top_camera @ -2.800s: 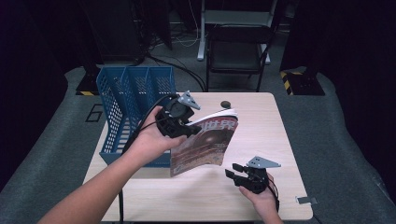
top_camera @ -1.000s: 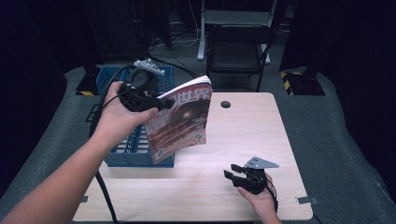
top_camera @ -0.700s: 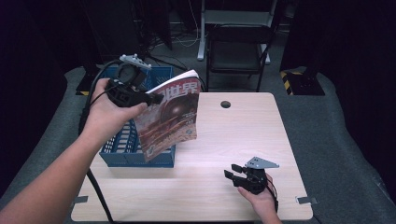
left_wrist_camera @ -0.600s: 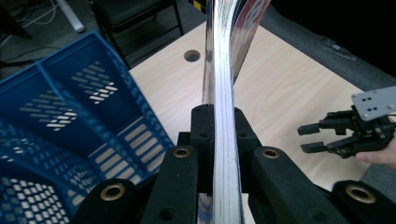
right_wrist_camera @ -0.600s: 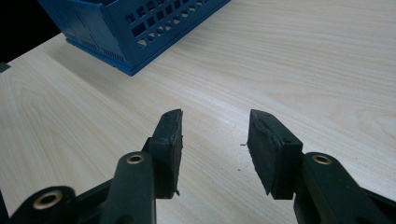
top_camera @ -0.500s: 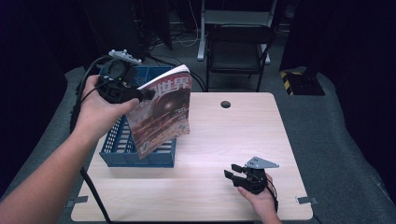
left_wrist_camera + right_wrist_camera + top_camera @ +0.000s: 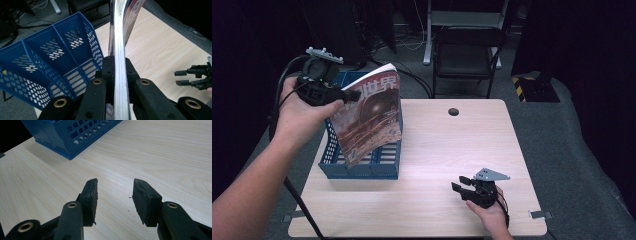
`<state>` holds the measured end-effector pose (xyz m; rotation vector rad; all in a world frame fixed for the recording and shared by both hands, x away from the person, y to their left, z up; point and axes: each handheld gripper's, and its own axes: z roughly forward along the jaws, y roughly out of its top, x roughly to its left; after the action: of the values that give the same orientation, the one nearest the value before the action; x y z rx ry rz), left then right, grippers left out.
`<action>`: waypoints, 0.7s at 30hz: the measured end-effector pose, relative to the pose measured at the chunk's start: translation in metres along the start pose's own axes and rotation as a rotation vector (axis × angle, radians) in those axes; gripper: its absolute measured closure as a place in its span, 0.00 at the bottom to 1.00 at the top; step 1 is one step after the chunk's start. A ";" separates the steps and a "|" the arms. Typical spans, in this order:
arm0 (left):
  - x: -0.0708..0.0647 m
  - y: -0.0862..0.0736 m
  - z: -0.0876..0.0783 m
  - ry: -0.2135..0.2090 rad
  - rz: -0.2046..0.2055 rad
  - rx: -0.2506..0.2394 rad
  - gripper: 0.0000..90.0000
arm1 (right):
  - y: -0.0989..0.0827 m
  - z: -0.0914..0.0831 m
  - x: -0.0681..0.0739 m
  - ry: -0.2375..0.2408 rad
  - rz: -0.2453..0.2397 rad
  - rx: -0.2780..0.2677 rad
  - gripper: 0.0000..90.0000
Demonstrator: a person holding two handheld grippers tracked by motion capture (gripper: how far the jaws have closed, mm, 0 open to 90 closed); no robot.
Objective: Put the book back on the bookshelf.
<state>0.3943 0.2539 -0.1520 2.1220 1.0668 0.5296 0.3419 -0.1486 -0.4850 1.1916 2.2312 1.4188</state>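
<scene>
High view: magazine [image 7: 371, 117] over half-hidden rack [image 7: 362, 167]

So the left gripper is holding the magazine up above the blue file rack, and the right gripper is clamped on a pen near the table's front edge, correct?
Not quite. The right gripper holds nothing: the right gripper view shows its jaws open over bare table. The left gripper does hold the magazine above the blue file rack.

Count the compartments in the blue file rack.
3. The blue file rack has three compartments side by side, split by two dividers: one at its left end, one in the middle, one nearest the magazine.
</scene>
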 end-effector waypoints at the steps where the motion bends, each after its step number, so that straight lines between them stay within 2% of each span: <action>1: 0.001 0.000 0.000 0.005 -0.008 -0.005 0.93 | 0.000 0.000 0.000 0.000 0.000 0.001 0.61; 14: 0.020 -0.008 -0.004 0.034 -0.049 0.013 0.93 | 0.000 0.000 0.000 -0.001 -0.001 0.001 0.61; 21: 0.028 -0.013 -0.007 0.058 -0.071 0.005 0.93 | -0.001 0.001 0.000 -0.003 -0.002 0.004 0.61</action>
<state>0.3989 0.2849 -0.1555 2.0756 1.1719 0.5578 0.3418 -0.1480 -0.4858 1.1920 2.2337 1.4113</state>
